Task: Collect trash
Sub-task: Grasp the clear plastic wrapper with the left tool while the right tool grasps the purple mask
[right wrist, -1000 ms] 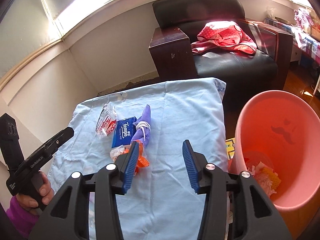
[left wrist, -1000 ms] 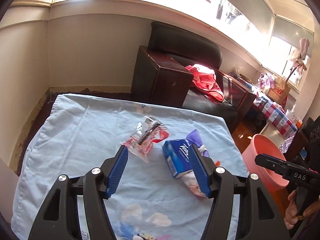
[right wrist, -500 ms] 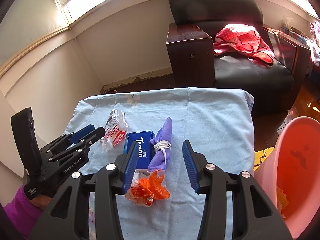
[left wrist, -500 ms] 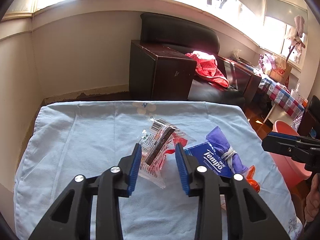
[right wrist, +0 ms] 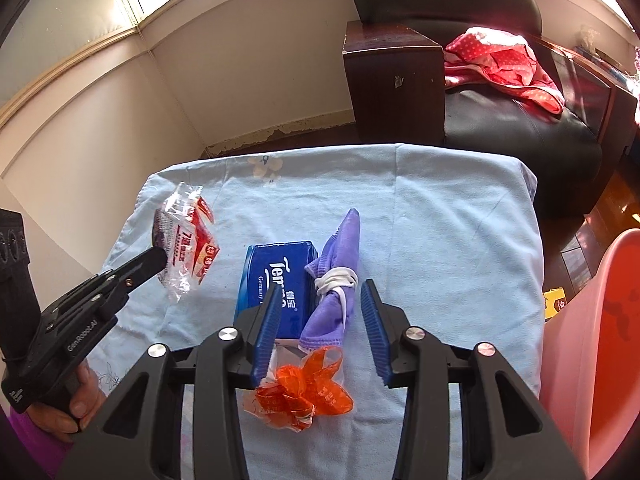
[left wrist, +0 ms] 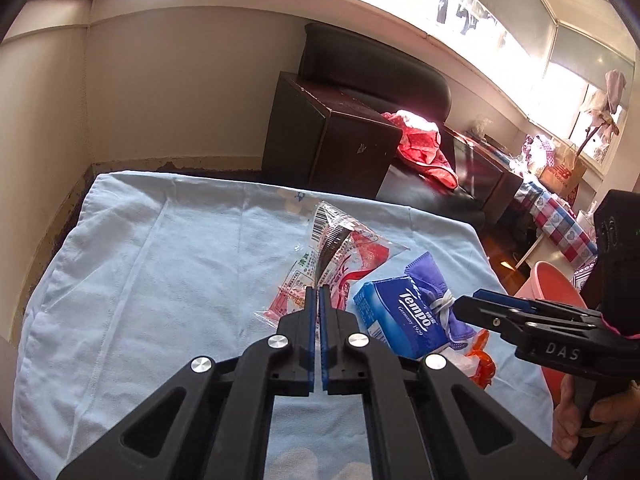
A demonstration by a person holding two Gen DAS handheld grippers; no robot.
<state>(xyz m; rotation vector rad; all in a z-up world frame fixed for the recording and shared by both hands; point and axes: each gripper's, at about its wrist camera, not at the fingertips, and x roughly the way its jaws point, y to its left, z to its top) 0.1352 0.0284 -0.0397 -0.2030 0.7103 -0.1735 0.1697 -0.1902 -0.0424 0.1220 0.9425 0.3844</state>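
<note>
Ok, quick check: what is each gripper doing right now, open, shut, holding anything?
Left gripper: shut on the clear snack wrapper.
Right gripper: open, holding nothing, straddling the purple cloth.

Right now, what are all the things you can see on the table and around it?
Snack wrapper: one, clear and red, table's left part, pinched by left gripper.
Tissue pack: one, blue, table middle.
Cloth: one, purple, tied with white band, beside tissue pack.
Plastic bag: one, orange, near table edge.
Tablecloth: one, light blue.
Bin: one, pink, right of table.
Armchair: one, dark, behind table.
Left gripper: shut on wrapper.
Right gripper: open, around cloth.
</note>
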